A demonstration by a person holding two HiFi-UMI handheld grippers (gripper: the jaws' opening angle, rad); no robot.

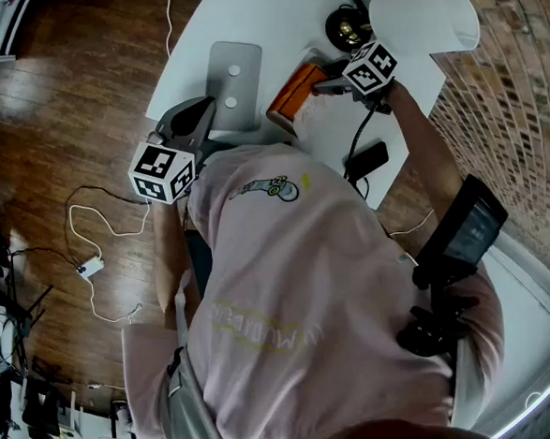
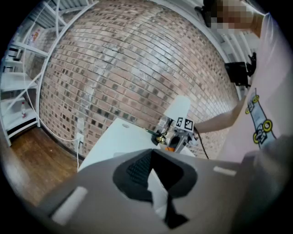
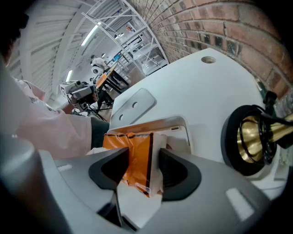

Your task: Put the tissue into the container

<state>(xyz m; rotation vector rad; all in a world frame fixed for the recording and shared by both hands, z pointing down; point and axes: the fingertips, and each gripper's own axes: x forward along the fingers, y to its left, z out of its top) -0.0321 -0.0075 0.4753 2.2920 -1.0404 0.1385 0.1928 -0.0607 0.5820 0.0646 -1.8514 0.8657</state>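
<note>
Right fingers (image 3: 110,169) pinching orange tissue pack (image 3: 135,157), crinkled glossy wrap, white side, left fingers (image 2: 137,171) apart, empty

**Q:** What does the tissue pack look like, and how is it placed?

**A:** The tissue pack (image 3: 135,155) is a soft pack in orange film with one white face. The film is wrinkled on its left side. The pack stands on edge, slightly tilted, between the jaws of the right gripper (image 3: 143,157). Both pads press against its sides.

**Q:** And the container?

**A:** The container (image 3: 185,130) is a shallow white tray with rounded corners, open side up. It lies flat, directly behind the pack. Contact between pack and tray cannot be determined.
</note>
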